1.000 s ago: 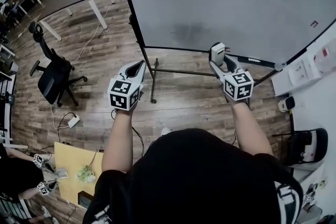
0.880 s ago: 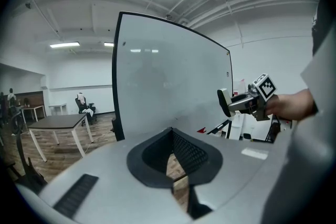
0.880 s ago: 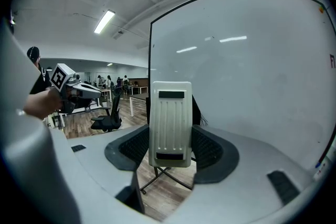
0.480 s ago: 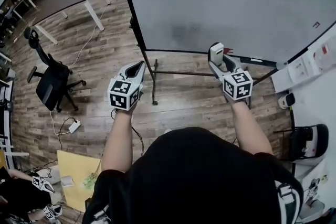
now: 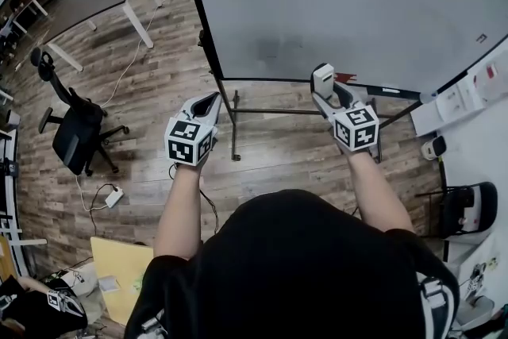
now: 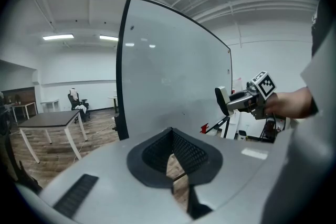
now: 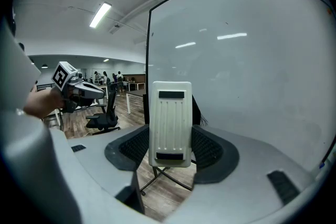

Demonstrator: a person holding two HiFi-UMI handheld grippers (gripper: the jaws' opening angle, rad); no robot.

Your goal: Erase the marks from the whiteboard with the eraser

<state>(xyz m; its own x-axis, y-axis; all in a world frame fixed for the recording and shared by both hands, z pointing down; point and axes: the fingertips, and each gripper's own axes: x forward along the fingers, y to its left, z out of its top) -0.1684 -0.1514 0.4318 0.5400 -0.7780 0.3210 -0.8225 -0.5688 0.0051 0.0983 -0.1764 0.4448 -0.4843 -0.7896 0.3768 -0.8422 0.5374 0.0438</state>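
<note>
Near the lower edge of the whiteboard (image 5: 349,4), the right gripper (image 5: 325,90) pinches the white eraser (image 5: 322,79) upright between its jaws. The eraser is held in front of the board, a touch farther left than a second ago. A faint grey smudge (image 5: 274,50) shows on the board, just left of the eraser and farther away. To the left, the left gripper (image 5: 205,103) hangs over the wooden floor (image 5: 159,91) where it was — jaws pressed together, holding nothing.
</note>
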